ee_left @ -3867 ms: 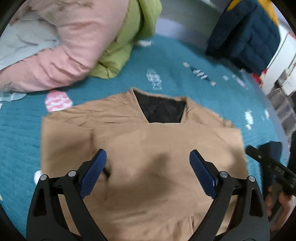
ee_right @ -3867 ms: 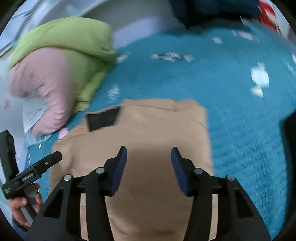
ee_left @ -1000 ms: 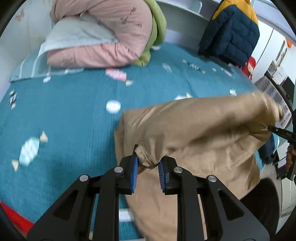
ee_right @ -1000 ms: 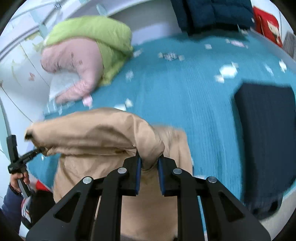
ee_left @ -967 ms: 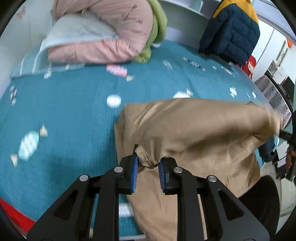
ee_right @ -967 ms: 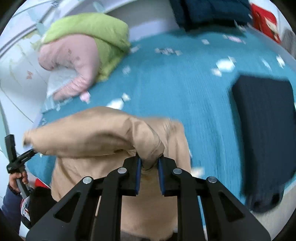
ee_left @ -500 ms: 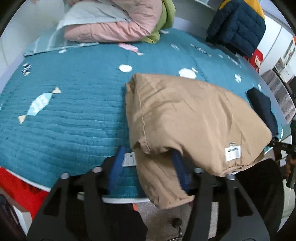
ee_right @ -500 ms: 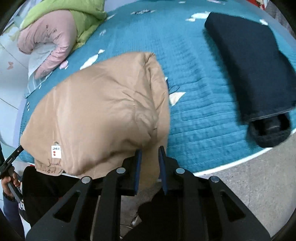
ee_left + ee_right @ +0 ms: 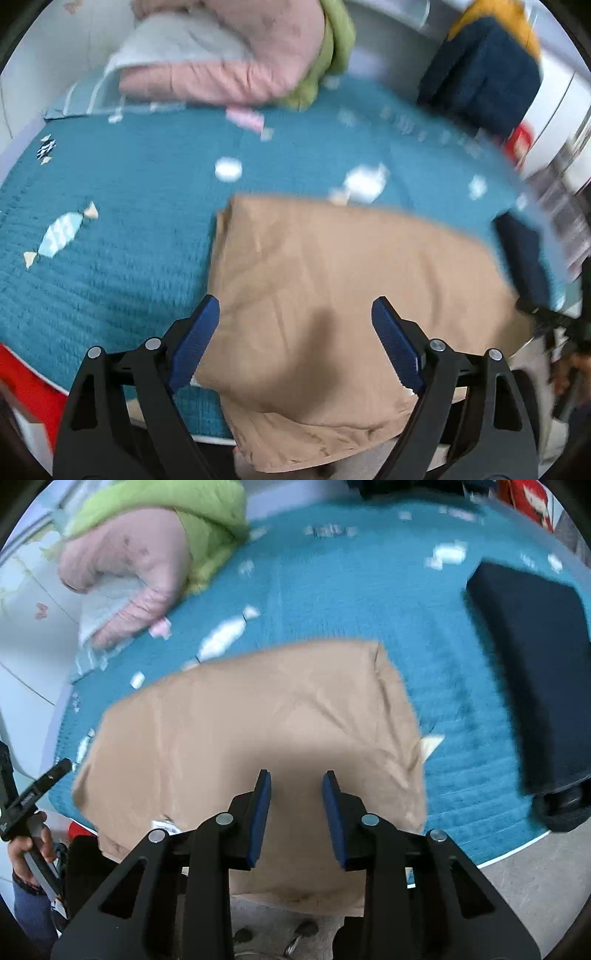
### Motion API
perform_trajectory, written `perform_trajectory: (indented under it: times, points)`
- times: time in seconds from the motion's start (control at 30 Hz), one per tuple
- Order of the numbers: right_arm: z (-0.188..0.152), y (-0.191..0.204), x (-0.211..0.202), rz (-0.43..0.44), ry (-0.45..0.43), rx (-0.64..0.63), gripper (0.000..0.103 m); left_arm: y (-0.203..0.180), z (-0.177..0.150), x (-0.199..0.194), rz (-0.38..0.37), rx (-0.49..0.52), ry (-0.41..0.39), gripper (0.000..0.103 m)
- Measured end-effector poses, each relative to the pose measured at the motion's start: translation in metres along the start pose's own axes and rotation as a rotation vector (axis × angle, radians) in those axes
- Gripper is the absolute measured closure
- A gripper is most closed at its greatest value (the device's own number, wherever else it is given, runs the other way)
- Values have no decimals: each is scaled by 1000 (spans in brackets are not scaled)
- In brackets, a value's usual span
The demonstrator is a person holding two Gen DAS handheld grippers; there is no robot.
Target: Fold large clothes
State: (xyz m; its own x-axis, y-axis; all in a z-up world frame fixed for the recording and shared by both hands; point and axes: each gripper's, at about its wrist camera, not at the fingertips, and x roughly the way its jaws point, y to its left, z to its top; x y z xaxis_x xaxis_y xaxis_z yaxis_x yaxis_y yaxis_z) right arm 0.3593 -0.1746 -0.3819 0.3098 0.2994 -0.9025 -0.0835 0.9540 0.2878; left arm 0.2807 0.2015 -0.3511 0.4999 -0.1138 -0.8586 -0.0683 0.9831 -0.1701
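Observation:
A tan jacket (image 9: 343,280) lies folded over on the teal bedspread (image 9: 122,221), its near end hanging past the bed's front edge. My left gripper (image 9: 295,332) hovers above the jacket's near left part with its jaws opening wide, and no cloth sits between the pads. In the right wrist view the same tan jacket (image 9: 258,723) fills the middle. My right gripper (image 9: 295,797) is over its near edge, jaws opening a little, the blue pads apart and free of the cloth.
A folded dark navy garment (image 9: 535,657) lies on the bed to the right. Pink and green bedding (image 9: 236,59) is piled at the far end. A navy and yellow jacket (image 9: 487,66) hangs behind. A hand with the other gripper (image 9: 29,812) shows at the left.
Both grippers let go of the tan jacket, which dropped folded onto the bed. The left jaws spread wide, the right ones parted slightly, and both hands moved down.

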Motion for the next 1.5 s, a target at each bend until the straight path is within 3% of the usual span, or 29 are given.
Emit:
perform_trajectory:
  times: [0.1,0.2,0.3,0.47,0.6,0.73,0.83,0.93,1.03,1.3,1.5]
  points:
    - [-18,-17,34,-80,151,0,83,-5,-22,40,93,28,162,18]
    - [-36,-41,44,-47,182,57,85,9,-50,62,89,-40,252,17]
    - [-40,-47,42,-62,184,60,91,17,-63,61,58,-65,238,17]
    - [-27,-33,27,-65,147,49,86,24,-55,50,12,-86,215,17]
    - [-4,4,-6,19,33,10,85,50,-42,13,-133,-192,93,15]
    - [26,51,-6,91,-31,-75,86,91,-31,2,-126,-350,16,13]
    - [44,78,11,132,-42,-86,86,119,-31,23,-116,-470,75,13]
    - [67,103,39,164,-39,-70,86,122,-29,39,-108,-461,116,13]
    - [81,123,59,131,-34,-77,88,116,-29,52,-145,-453,127,13]
    - [83,124,129,81,90,-63,90,91,-30,79,-144,-382,150,8]
    - [78,112,104,179,103,8,88,89,-29,81,-147,-372,157,8]
